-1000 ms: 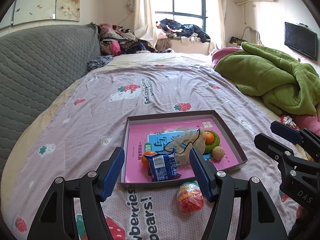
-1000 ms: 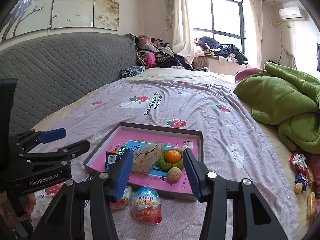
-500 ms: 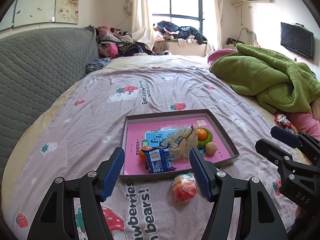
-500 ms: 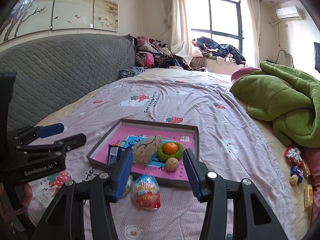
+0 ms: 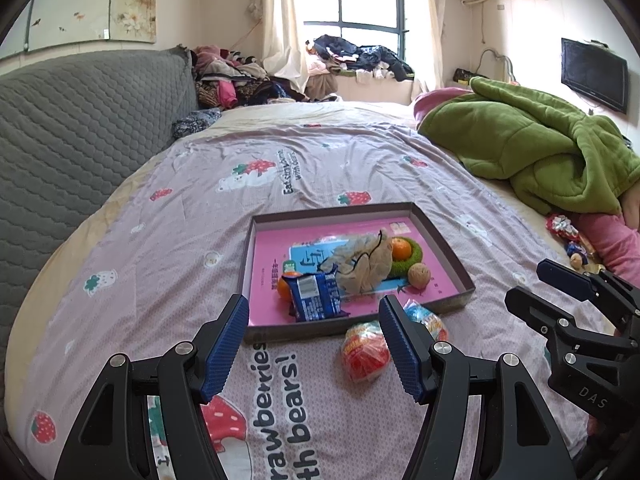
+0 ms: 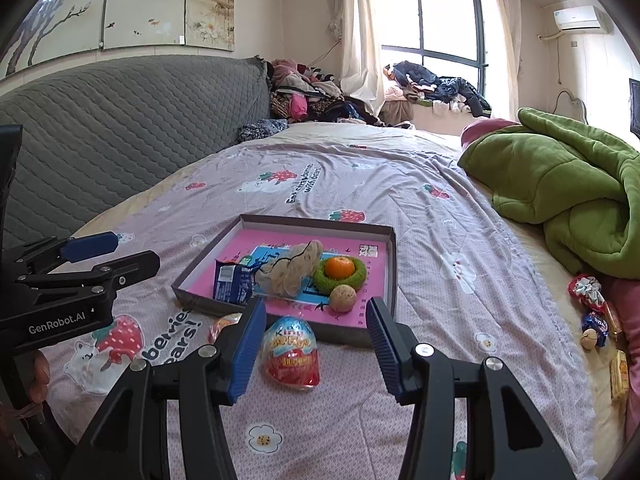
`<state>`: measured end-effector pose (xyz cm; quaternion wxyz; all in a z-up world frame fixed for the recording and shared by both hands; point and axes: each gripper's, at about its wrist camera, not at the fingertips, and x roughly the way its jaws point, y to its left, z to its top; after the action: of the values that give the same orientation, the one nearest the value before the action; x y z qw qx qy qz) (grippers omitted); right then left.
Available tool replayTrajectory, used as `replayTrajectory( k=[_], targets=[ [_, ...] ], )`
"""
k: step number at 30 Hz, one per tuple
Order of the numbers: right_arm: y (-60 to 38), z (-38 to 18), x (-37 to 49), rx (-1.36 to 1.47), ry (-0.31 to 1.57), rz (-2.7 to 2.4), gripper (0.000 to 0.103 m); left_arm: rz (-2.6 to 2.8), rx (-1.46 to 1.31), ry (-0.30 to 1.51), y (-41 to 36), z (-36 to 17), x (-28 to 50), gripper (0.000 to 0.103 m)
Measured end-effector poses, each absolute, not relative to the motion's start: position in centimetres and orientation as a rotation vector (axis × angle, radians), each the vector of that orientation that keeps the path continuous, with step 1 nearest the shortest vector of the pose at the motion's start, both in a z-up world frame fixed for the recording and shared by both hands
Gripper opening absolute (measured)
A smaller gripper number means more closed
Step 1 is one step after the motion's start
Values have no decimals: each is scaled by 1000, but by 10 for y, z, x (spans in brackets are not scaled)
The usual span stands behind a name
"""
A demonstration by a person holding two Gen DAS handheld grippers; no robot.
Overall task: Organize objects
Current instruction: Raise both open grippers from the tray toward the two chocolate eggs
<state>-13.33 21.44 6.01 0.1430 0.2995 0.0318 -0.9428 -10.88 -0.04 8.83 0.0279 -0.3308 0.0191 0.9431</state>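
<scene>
Both grippers have drawn back from the shallow box (image 5: pixel 440 236) since a second ago — it sits farther off and smaller in both views. The left gripper (image 5: pixel 314 346) stands wide apart, holding nothing; the right gripper (image 6: pixel 316 346) is about half spread, also empty. The foil-wrapped chocolate egg (image 6: pixel 291 354) lies on the bedspread (image 6: pixel 420 216) just outside the box's near wall, between the right jaws but apparently untouched. A second red-wrapped sweet (image 5: pixel 365 354) lies beside it — its label unreadable.
</scene>
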Motion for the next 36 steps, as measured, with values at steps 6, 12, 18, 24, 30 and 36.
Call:
replayTrajectory(
  k=[6,12,18,24,30,36],
  targets=[
    [212,54,-131,885,100,-2708,52,2903,-1040,66,2,81,-104,69],
    [208,46,-130,917,121,-2691,52,2892,-1067,69,3,75,-102,69],
    [206,39,-130,941,135,-2680,52,2886,-1084,80,4,69,-101,69],
    [204,33,-130,960,142,-2667,59,2869,-1108,94,7,62,-99,69],
    [203,26,-132,991,140,-2650,59,2857,-1134,96,6,56,-99,69],
    [202,17,-132,1031,143,-2630,59,2834,-1179,105,7,45,-99,69]
  ],
)
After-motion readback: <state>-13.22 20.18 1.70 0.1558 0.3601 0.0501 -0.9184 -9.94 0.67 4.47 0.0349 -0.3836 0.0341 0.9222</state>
